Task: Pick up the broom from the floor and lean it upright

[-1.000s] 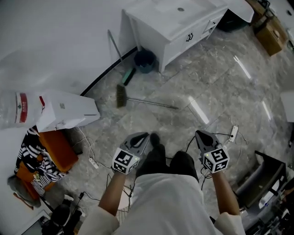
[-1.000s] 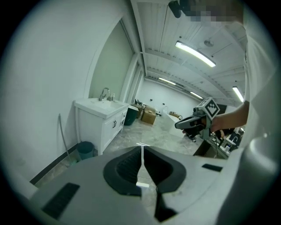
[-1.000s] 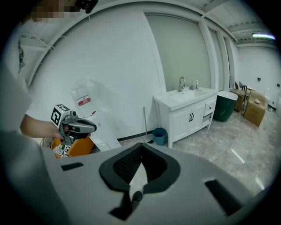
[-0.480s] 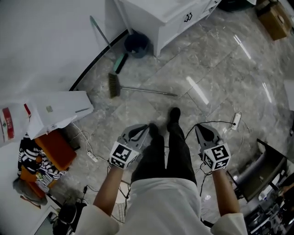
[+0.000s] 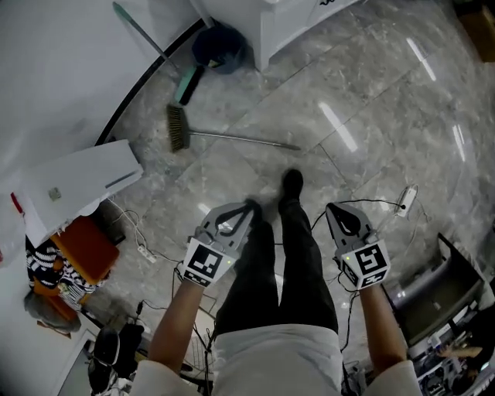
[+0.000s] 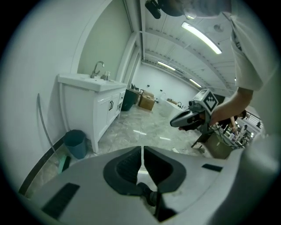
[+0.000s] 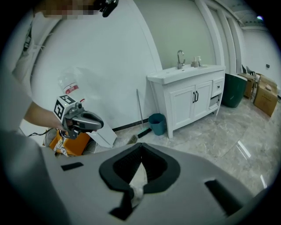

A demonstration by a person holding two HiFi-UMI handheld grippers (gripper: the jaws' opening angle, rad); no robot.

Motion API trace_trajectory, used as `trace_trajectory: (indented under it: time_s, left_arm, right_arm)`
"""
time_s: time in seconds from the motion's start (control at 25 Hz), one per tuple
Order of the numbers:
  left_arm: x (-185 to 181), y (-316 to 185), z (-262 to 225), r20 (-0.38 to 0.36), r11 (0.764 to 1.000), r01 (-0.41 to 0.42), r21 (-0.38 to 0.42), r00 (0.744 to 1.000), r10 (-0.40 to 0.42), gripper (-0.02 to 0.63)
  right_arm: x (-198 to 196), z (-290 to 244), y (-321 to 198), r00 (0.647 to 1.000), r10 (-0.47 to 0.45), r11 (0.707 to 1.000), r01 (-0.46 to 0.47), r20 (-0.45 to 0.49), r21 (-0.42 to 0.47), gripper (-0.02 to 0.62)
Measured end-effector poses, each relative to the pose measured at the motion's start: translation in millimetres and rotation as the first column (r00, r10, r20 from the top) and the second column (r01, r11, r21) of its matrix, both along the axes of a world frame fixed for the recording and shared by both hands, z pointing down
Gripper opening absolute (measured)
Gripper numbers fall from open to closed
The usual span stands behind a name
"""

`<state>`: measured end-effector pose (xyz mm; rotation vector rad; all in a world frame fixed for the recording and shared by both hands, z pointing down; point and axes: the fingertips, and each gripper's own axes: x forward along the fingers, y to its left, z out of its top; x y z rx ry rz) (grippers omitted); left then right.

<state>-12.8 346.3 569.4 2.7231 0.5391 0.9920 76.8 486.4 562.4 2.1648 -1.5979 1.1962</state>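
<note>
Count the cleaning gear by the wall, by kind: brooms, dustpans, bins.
Broom, lying flat on the floor: 1
Long-handled dustpan, leaning against the wall: 1
Bin, beside the white cabinet: 1
Total: 3

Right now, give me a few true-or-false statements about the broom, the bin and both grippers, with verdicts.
1. The broom lies flat on the floor. True.
2. The left gripper is clamped on the broom's handle. False: it is shut on nothing, well apart from the broom.
3. The bin stands beside the white cabinet. True.
4. The right gripper has its jaws wide apart. False: they are together, with nothing between them.
</note>
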Motion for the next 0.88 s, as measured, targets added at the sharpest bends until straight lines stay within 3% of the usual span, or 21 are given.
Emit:
trace_trajectory:
  time_s: [0.2, 0.48, 0.68, 0.88]
  left_arm:
    - [27.2, 6.6, 89.5, 0.037, 0.999, -0.046, 0.026, 0.998, 0.046, 0.018]
    - [54.9, 25.0, 208.8, 0.057, 0.993, -0.110, 0.034, 0.993, 0.108, 0.020]
    - [60.2, 36.3, 298.5, 0.088, 0.976, -0.212, 0.045, 0.974, 0.207, 0.020]
    - [59.6, 44.0, 381.7, 0.124, 0.968, -0.244, 0.055, 0.964, 0.236, 0.020]
  right_arm:
    - [13.1, 76.4, -9.3, 0.998, -0.046, 0.999, 0.046, 0.032, 0.017, 0.002]
    - [30.6, 190.9, -6.9, 0.997, -0.016, 0.999, 0.014, 0.072, 0.031, 0.003]
    - [35.4, 277.1, -4.5, 0.994, 0.011, 1.000, -0.012, 0.108, 0.013, 0.003]
    - [35.6, 352.6, 3.5, 0.996, -0.004, 1.000, 0.003, 0.087, 0.010, 0.003]
